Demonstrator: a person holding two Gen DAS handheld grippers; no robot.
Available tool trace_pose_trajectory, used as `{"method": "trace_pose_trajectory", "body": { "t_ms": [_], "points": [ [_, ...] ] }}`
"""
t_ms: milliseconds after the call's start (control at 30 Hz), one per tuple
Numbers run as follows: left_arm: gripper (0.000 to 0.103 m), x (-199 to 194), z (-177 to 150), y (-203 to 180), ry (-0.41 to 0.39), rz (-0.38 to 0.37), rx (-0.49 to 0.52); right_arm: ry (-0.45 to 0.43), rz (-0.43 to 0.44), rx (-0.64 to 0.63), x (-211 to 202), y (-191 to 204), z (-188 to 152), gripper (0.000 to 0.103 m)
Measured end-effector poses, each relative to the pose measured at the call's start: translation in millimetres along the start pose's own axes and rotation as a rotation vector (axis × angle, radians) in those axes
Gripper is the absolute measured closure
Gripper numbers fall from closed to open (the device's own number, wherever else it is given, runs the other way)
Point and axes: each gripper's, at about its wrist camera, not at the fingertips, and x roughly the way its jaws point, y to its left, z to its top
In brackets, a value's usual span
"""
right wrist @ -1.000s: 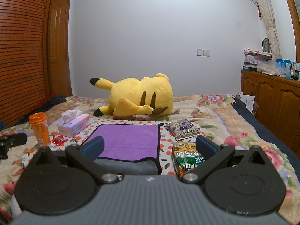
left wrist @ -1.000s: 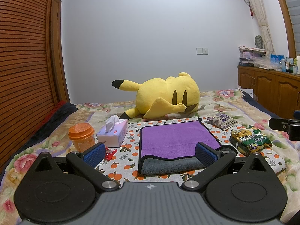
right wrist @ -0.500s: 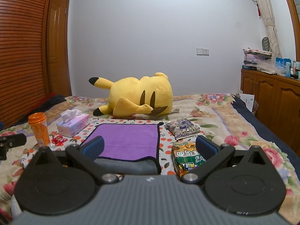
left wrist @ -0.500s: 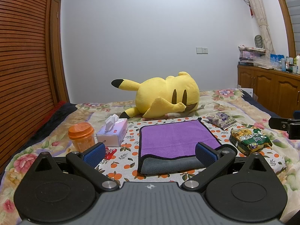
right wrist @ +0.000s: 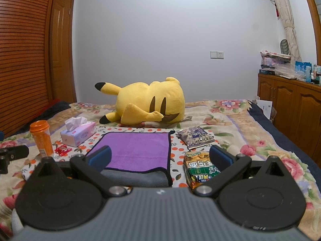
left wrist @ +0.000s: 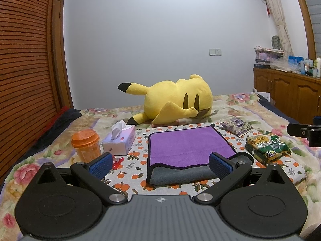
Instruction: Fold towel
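A towel (left wrist: 186,148), purple on top and grey underneath with a black hem, lies flat on the bed, its near edge showing the grey side. It also shows in the right wrist view (right wrist: 138,150). My left gripper (left wrist: 160,163) is open and empty, held above the bed just short of the towel's near edge. My right gripper (right wrist: 159,157) is open and empty, near the towel's front right corner, with its left pad (right wrist: 99,156) over the towel. Neither gripper touches the towel.
On the floral bed: a yellow plush toy (left wrist: 176,100) behind the towel, a tissue box (left wrist: 119,140), an orange cup (left wrist: 86,145) and a red wrapper (left wrist: 117,161) on the left, two snack packets (left wrist: 267,147) (left wrist: 236,125) on the right. Wooden cabinets (right wrist: 291,100) stand at the far right.
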Motion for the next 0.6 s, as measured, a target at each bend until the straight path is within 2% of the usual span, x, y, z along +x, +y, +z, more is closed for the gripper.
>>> {"method": "trace_pose_trajectory", "body": {
  "t_ms": [333,600],
  "points": [
    [0.0,6.5,0.3,-0.8,0.039,-0.011,0.011,0.01,-0.001,-0.004,3.1,0.3,-4.8,0.0],
    [0.0,16.7,-3.5,-3.9,0.087,-0.021,0.023,0.053,-0.003,-0.024,12.2,-2.4,-7.6,0.0]
  ]
}}
